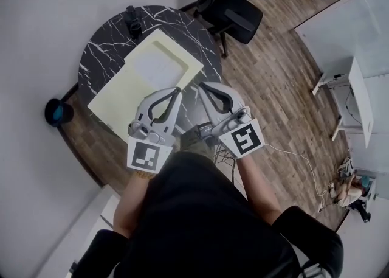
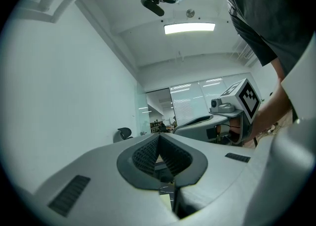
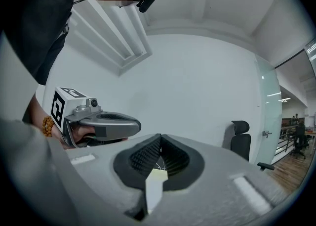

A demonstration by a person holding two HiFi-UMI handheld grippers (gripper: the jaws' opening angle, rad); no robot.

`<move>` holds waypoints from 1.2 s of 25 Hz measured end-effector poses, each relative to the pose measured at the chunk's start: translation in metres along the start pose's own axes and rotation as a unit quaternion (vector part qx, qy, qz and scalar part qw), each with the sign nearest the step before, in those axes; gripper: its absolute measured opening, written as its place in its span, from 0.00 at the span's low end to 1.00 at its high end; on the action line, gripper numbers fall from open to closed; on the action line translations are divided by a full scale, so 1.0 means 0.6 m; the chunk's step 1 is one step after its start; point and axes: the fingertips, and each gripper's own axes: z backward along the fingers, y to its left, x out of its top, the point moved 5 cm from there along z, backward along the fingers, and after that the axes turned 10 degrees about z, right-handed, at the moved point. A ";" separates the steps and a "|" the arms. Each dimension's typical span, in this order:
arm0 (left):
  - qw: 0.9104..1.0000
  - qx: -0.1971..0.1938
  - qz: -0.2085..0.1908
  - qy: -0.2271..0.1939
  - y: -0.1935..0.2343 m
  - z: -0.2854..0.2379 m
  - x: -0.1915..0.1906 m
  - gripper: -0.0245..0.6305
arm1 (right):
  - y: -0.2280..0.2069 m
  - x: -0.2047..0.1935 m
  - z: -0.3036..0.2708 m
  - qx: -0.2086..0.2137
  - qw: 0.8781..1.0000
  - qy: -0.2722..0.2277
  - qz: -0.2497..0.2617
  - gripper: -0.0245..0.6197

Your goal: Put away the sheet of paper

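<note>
Left gripper, right gripper: jaws of both closed tip to tip, nothing between them, held side by side above the bench near its close rim. Paper: white sheet lying flat on what looks like a pale yellow folder, beyond the tips, untouched. Judged light, limp, quick to crease, likely to slide on the folder; best pinched at a free corner or edge. No writing legible; only square markers on the cubes. Farther off: chair.
</note>
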 end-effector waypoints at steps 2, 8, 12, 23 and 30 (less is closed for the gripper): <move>0.999 0.010 0.027 0.014 0.003 0.002 -0.013 0.05 | -0.001 -0.001 0.002 -0.001 1.000 -0.002 -0.003 0.04; 0.999 0.017 0.040 0.029 0.005 -0.001 -0.031 0.05 | -0.006 -0.009 0.007 0.006 1.000 -0.001 -0.008 0.04; 0.999 0.015 0.028 0.024 0.007 -0.005 -0.028 0.05 | -0.007 -0.013 0.007 0.005 1.000 0.001 -0.013 0.04; 0.999 0.023 0.032 0.027 0.008 -0.008 -0.033 0.05 | -0.018 -0.022 0.011 0.002 1.000 0.005 -0.016 0.04; 0.999 0.028 0.029 0.028 0.010 0.002 -0.036 0.05 | -0.014 -0.023 0.009 0.002 1.000 0.003 -0.021 0.04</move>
